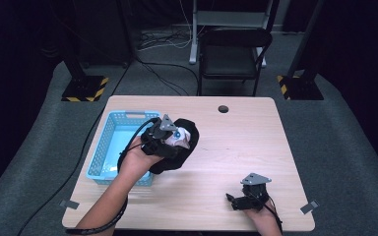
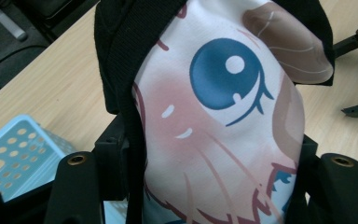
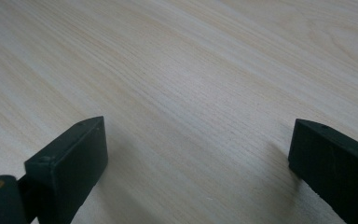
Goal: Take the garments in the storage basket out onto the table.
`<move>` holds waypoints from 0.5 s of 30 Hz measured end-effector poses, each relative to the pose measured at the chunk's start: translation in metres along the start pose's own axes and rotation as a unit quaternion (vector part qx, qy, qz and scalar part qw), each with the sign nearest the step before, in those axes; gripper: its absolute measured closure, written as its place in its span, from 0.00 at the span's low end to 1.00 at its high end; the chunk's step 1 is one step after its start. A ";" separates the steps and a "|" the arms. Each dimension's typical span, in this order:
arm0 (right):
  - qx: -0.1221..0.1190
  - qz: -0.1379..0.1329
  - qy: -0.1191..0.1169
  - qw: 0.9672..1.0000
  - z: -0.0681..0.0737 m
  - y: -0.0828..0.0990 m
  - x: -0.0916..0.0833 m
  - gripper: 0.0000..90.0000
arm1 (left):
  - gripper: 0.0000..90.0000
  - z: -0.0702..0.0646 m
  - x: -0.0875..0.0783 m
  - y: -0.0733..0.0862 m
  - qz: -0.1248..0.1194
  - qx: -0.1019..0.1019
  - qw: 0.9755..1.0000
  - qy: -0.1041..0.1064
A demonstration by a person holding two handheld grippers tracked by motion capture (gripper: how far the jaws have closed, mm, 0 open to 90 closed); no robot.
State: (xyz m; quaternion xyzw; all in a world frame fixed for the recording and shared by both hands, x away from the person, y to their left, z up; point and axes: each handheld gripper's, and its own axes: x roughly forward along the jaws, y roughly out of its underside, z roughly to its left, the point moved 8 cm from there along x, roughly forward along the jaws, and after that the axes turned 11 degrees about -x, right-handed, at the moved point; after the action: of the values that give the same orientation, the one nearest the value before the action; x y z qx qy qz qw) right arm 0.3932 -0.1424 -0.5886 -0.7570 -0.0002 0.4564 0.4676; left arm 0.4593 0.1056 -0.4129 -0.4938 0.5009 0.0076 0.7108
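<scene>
Soft cloth bag [image 2: 214, 116], black-edged, printed with a blue cartoon eye, pinched between left gripper [image 1: 170, 137] fingers [image 2: 74, 186], held above pale woodgrain desk [image 1: 236, 147] just beside perforated blue plastic basket [image 1: 109, 147]. Right gripper [image 1: 248, 196] near front edge, fingers [image 3: 70, 158] spread, nothing between. Grey carpet and black chair [image 1: 234, 54] behind.

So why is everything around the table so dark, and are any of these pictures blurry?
In the high view, light falls on the table and the blue basket, while the floor and room edges fade to black. In the left tool view, the printed pouch sits very close yet reads fairly sharp. In the right tool view, the wood grain softens toward the top and the right tool casts faint shadows.
</scene>
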 end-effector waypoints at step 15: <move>0.000 0.000 0.000 1.000 0.000 0.000 0.000 0.04 | 0.40 -0.025 0.026 0.001 0.019 0.014 0.999 0.027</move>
State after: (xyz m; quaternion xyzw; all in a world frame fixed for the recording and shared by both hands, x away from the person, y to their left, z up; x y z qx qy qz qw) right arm 0.3931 -0.1423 -0.5886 -0.7569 -0.0003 0.4568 0.4674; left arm 0.4541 0.0763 -0.4323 -0.4745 0.5292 0.0008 0.7035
